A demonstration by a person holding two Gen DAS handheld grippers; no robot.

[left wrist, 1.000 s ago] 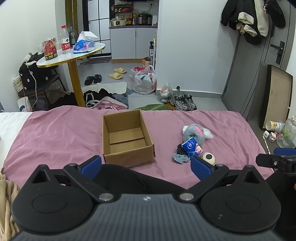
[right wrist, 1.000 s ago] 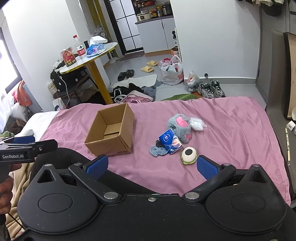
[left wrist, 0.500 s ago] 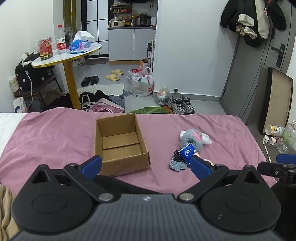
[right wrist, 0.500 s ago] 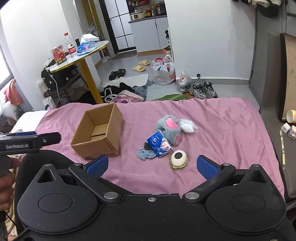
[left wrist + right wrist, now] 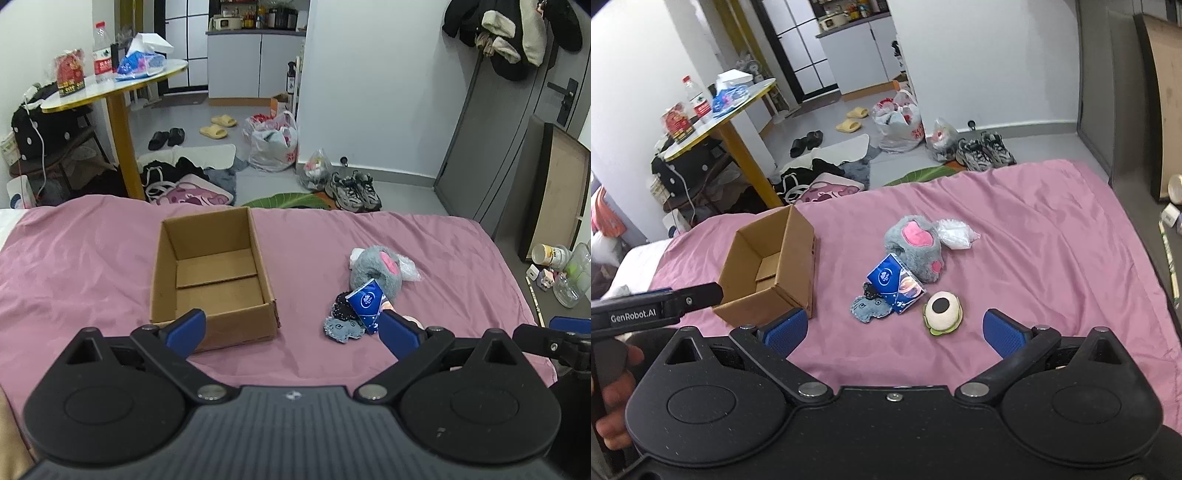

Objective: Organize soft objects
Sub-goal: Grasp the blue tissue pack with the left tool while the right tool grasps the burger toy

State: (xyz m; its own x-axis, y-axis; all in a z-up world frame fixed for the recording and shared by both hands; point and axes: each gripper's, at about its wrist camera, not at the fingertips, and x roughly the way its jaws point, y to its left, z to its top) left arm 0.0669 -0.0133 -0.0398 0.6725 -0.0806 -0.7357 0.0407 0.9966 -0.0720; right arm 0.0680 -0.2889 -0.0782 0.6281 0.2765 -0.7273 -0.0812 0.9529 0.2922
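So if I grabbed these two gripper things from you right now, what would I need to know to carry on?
Left gripper: open, holding nothing, low over the pink bedspread in front of the cardboard box.
Right gripper: open, holding nothing, near the pile.
Box: nothing in it.
Pile, to the right of the box: grey plush toy, blue tissue pack, small grey fabric piece, round eyeball toy, white bag.
Done: nothing packed yet.
Left: probably move each soft item into the box.
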